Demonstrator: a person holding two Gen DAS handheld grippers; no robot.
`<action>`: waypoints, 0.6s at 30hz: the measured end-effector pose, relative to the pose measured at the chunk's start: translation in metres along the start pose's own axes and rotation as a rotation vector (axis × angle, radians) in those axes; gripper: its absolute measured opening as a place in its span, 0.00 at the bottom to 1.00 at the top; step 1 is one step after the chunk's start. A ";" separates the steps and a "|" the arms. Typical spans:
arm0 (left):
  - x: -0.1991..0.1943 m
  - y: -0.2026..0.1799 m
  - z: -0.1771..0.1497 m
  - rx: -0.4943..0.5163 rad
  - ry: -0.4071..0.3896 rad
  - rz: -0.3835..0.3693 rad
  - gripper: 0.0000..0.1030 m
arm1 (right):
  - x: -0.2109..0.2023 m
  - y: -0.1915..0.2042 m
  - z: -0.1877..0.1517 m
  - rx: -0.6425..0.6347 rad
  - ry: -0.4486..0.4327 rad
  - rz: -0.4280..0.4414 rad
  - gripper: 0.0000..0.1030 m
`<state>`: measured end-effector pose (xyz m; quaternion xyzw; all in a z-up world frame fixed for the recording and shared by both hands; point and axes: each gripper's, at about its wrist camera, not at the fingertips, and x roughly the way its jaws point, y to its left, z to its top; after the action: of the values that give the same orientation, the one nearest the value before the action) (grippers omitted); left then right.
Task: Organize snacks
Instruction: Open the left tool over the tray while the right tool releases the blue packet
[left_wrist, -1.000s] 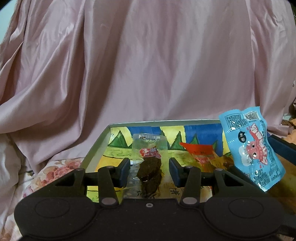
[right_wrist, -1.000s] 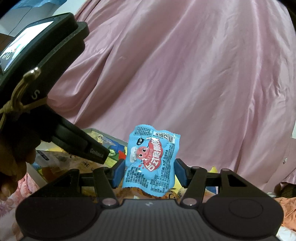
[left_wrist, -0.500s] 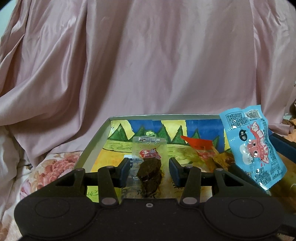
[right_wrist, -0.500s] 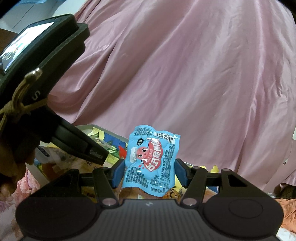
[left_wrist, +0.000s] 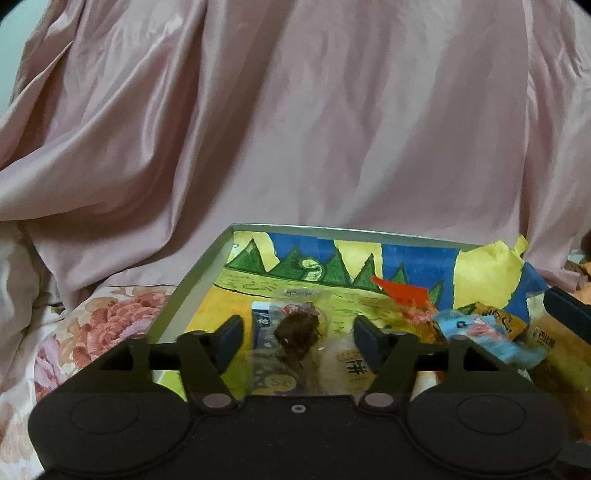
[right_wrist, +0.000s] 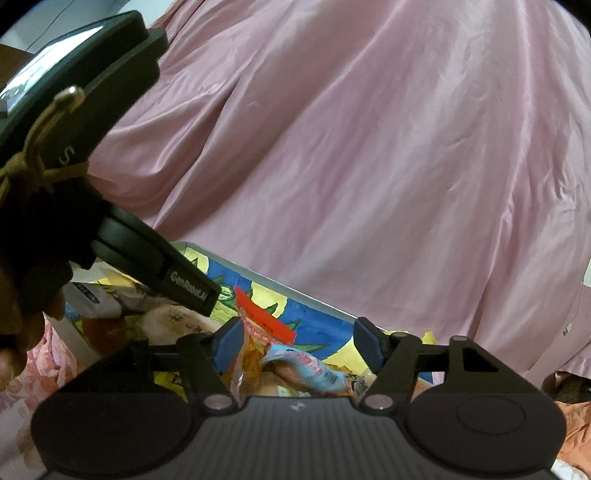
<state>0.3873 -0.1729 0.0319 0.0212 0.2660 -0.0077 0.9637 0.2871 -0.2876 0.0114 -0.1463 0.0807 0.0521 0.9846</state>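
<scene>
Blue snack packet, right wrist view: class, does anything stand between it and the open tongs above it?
Nothing visible does. The blue snack packet lies on other snacks in the tray, directly between the fingers of the right tongs, which are open.

1. A pink satin sheet (left_wrist: 314, 129) hangs in deep folds across the whole far side and fills most of both views.
2. A floral bedcover (left_wrist: 107, 325) with red and pink roses lies at the near left, partly under the sheet's lower edge.
3. An orange cloth (right_wrist: 574, 424) shows at the near right edge, crumpled; little of it can be seen.
</scene>
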 end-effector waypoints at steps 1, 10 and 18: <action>-0.002 0.001 0.001 -0.004 -0.004 0.003 0.77 | 0.000 0.000 0.000 -0.001 -0.001 -0.001 0.74; -0.026 0.014 0.010 -0.062 -0.062 0.025 0.98 | -0.009 -0.008 0.010 0.050 -0.039 -0.020 0.94; -0.051 0.022 0.016 -0.068 -0.095 0.049 0.99 | -0.020 -0.018 0.024 0.107 -0.082 -0.043 1.00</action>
<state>0.3526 -0.1514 0.0728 -0.0054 0.2194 0.0241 0.9753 0.2728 -0.2988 0.0423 -0.0930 0.0398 0.0323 0.9943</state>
